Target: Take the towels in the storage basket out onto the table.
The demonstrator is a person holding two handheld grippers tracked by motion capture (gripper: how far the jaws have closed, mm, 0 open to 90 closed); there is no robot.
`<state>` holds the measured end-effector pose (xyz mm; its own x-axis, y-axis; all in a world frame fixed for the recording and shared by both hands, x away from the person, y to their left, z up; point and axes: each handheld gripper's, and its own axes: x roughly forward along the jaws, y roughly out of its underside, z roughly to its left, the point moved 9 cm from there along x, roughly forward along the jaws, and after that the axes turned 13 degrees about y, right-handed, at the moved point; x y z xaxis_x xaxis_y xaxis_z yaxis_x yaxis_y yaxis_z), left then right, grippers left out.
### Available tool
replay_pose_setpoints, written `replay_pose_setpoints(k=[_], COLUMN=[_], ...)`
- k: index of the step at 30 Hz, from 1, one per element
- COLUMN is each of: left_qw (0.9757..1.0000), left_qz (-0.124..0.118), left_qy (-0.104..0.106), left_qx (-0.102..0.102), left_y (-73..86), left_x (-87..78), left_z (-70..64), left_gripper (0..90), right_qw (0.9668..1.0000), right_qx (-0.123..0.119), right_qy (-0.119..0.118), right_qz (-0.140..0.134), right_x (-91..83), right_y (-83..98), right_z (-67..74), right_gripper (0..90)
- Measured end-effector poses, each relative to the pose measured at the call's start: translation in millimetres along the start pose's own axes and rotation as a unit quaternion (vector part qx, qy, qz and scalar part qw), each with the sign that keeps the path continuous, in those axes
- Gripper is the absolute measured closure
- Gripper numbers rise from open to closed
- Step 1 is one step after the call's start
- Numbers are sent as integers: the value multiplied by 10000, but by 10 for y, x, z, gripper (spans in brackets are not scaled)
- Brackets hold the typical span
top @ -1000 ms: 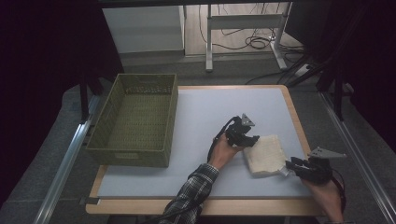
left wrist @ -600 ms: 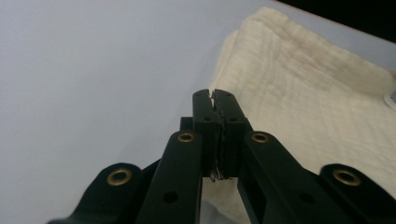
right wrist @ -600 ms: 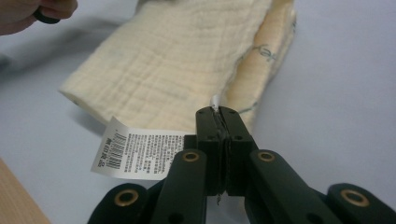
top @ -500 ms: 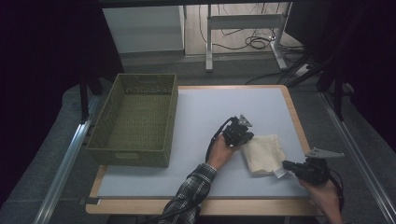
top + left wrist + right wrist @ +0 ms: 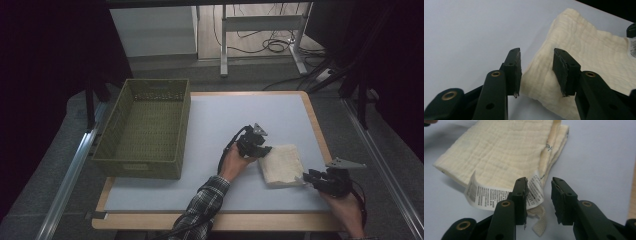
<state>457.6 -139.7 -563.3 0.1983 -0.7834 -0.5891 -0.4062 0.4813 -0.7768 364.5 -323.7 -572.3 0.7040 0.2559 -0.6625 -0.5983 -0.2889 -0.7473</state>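
Green woven plastic basket (image 5: pixel 142 131), rectangular, open lattice walls, nothing inside, sitting at left of pale blue table mat (image 5: pixel 210 120) with wooden edge. Folded cream muslin cloth (image 5: pixel 281 163), crinkled quilted texture, roughly square, several layers stacked, lying flat on mat at right, well apart from basket. White printed care label (image 5: pixel 499 195) sticking out of 1 corner, beside a loose cream loop.

Left gripper (image 5: pixel 261 151) at cloth's left edge, jaws having just been opening, now a moderate gap, cloth corner (image 5: pixel 536 75) between them but pads not pressing (left gripper view). Right gripper (image 5: pixel 307 178) at cloth's near right corner, jaws likewise just reopened to a moderate gap, left jaw overlapping the label, nothing pinched. 2 black jaws each, flat rubbery pads (image 5: pixel 515 67). Plaid sleeve (image 5: pixel 202 207) on left forearm.
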Motion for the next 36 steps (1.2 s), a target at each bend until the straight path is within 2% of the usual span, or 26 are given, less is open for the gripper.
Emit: replay_pose_setpoints(k=[3, 8, 12, 15, 18, 21, 24, 27, 28, 31, 36], left_qw=[10000, 9991, 9992, 9994, 9995, 9992, 9986, 9986, 9989, 9988, 9991], left_qz=[55, 271, 204, 67, -96, 15, 78, 176, 116, 164, 153], left_qy=[-39, -317, -287, -282, -245, -262, -182, -140, -177, -318, -194], left_qx=[-38, -63, -177, -165, -191, -302, -484, -486, -428, -328, -344], left_y=[22, 115, 153, 121, 98, 161, 259, 326, 324, 332, 332], left_x=[14, 93, 95, -4, -120, -159, -101, -16, -7, 4, 20], left_z=[25, 134, 162, 140, 124, 147, 193, 215, 212, 196, 114], left_gripper=[620, 546, 501, 462, 461, 460, 445, 434, 429, 452, 636], right_qw=[9998, 9999, 9999, 9999, 10000, 9999, 9998, 9997, 9997, 9997, 9991], right_qx=[104, -95, -84, -8, -10, -29, 48, 105, 108, 156, 264], right_qy=[-191, -129, -69, -56, -48, -73, -121, -127, -103, -49, -242], right_qz=[37, 61, 127, 120, 57, 83, 152, 170, 179, 176, 232], right_x=[14, 31, 54, 62, 29, 26, 47, 55, 55, 59, 63], right_y=[12, -11, 16, 29, 29, 40, 54, 56, 59, 62, 64], right_z=[30, 85, 65, 45, 60, 77, 82, 85, 87, 96, 136], right_gripper=[735, 706, 628, 575, 570, 566, 552, 552, 553, 571, 722])
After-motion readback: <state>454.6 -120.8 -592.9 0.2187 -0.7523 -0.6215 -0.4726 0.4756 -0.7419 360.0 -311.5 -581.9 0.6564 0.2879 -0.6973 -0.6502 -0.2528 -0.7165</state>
